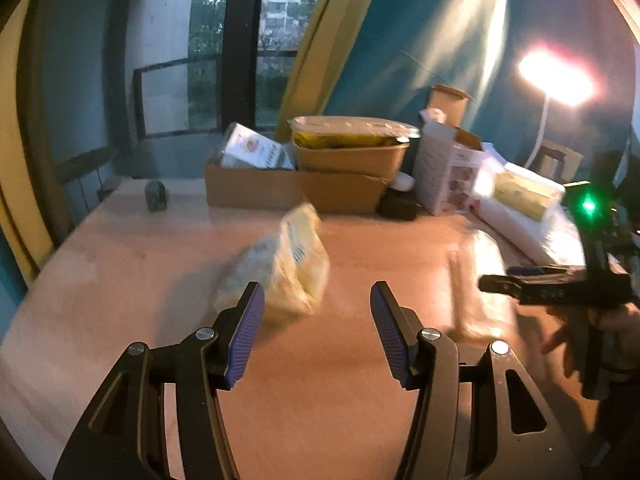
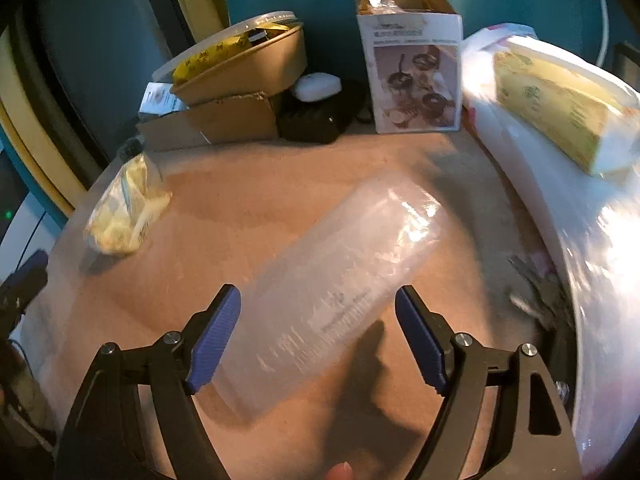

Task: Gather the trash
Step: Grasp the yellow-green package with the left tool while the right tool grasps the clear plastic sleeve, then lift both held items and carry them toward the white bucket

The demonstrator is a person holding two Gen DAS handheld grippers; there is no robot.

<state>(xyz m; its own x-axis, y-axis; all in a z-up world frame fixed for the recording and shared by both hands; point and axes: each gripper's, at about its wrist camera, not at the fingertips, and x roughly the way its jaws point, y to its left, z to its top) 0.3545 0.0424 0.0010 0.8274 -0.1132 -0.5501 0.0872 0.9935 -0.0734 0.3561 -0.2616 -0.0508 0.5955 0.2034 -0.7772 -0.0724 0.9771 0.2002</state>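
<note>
Two pieces of trash lie on the surface (image 2: 460, 160): right tongs (image 2: 318, 336) straddle the clear plastic wrapper (image 2: 340, 276), spread wide for a grasp; left tongs (image 1: 316, 330), equally wide and empty, face the yellow snack bag (image 1: 288, 264).

Two low wrist views, shared table (image 1: 160, 248)

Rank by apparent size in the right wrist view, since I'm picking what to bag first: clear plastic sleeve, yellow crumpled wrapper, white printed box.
1. clear plastic sleeve, though it lies nearest the camera.
2. white printed box.
3. yellow crumpled wrapper.
</note>
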